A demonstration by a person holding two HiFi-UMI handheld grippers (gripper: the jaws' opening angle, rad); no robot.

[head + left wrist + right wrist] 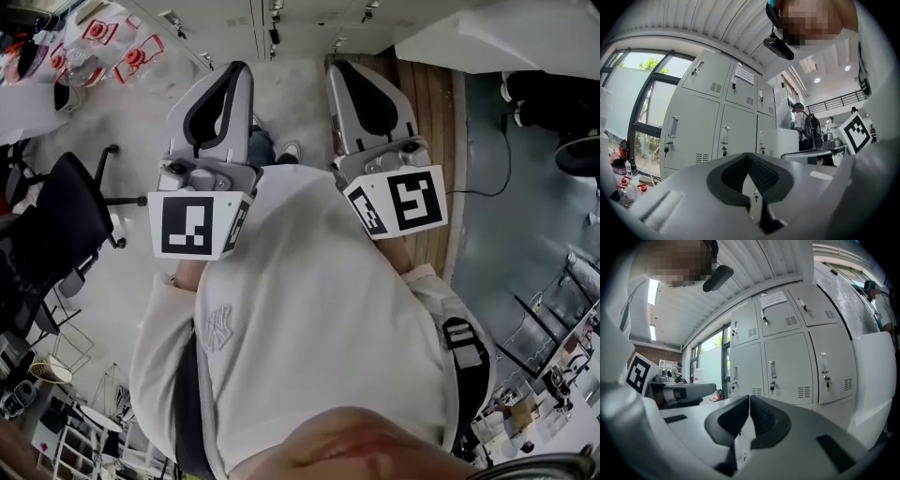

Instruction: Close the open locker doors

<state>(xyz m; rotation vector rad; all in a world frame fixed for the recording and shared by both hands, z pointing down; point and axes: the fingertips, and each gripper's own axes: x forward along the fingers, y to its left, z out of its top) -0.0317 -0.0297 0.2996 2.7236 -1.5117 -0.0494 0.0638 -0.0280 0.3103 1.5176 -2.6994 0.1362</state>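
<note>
A bank of grey lockers (717, 117) stands ahead, its visible doors shut, with handles and keys. One white door (874, 380) stands swung out at the right of the right gripper view. It also shows as a white panel (787, 140) past the lockers in the left gripper view. Both grippers are held side by side before the person's chest and point at the lockers. My left gripper (749, 157) is shut, tips together, with nothing held. My right gripper (749, 399) is also shut and empty. Neither touches a door.
A black office chair (56, 234) stands on the floor to the left. Bottles with red caps (112, 42) lie at the far left by the window. People (806, 131) stand in the background to the right. Wooden flooring (431, 103) runs beside the lockers.
</note>
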